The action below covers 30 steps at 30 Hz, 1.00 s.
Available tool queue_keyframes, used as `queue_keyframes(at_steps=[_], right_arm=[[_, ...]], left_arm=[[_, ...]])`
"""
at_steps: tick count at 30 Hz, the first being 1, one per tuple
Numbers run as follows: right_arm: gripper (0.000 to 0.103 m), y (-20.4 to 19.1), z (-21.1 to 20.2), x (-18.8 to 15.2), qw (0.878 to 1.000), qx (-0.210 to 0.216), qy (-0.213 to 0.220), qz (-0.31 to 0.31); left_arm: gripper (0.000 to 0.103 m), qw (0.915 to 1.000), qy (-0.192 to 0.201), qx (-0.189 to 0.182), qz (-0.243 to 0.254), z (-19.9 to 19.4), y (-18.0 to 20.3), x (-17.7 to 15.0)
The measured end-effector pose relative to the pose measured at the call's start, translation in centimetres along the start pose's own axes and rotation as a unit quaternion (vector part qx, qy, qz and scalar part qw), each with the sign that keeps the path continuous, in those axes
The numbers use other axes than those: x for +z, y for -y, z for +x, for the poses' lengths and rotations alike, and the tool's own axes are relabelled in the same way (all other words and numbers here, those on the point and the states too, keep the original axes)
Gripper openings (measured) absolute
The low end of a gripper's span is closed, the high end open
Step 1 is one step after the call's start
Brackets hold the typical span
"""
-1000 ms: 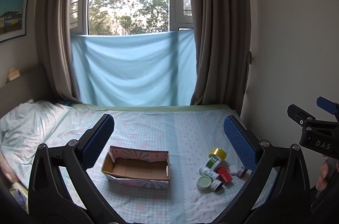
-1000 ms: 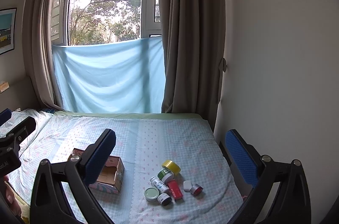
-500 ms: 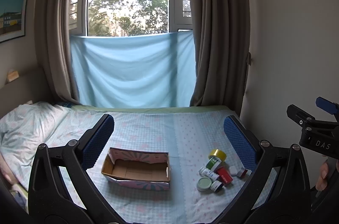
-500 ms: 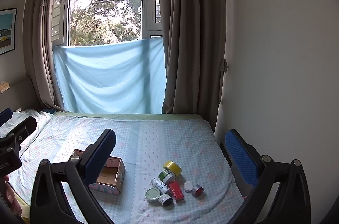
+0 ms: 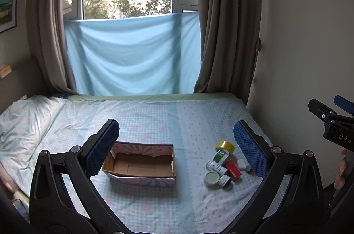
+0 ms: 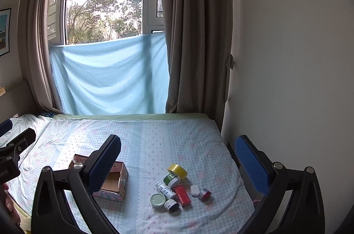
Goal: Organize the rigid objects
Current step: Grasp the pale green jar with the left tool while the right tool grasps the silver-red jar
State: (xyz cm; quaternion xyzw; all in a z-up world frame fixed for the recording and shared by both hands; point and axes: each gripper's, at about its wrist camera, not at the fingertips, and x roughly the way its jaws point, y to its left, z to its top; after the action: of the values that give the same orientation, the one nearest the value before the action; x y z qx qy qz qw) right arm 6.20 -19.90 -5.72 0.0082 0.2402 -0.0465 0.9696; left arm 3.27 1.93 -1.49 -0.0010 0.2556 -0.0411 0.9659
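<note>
Holding both the left gripper (image 5: 176,150) and right gripper (image 6: 177,163) spread wide, gripping nothing. Waiting ahead: box (image 5: 141,164) lying empty, small containers (image 6: 174,188) clustering on the bed (image 6: 154,136) beside it. Sorting seemingly not yet starting.

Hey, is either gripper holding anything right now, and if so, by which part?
Nothing is held. The left gripper and right gripper are both open above the bed, with the box and small containers untouched.
</note>
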Motion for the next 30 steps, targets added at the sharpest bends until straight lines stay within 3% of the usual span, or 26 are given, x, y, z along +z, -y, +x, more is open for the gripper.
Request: queue_keyframes(at_steps=[7, 12, 20, 30], right_arm=[[0.103, 2.2, 4.5, -1.7, 0.998, -0.034, -0.051, 0.012], [0.103, 4.8, 9.6, -4.2, 0.993, -0.044, -0.109, 0.017], [0.103, 8.8, 20.2, -10.1, 0.978, -0.045, -0.203, 0.011], [0.103, 11.0, 33.5, -19.7, 0.945, -0.005, -0.322, -0.065]], left_arm=[[0.103, 0.9935, -0.105, -0.044, -0.008, 8.3, 0.5, -3.8], [0.103, 0.9803, -0.187, -0.061, -0.020, 15.0, 2.6, -7.3], [0.103, 0.9430, -0.325, -0.069, -0.026, 27.5, 7.6, -13.6], [0.102, 0.8832, -0.467, -0.042, -0.011, 40.2, 12.1, -21.9]])
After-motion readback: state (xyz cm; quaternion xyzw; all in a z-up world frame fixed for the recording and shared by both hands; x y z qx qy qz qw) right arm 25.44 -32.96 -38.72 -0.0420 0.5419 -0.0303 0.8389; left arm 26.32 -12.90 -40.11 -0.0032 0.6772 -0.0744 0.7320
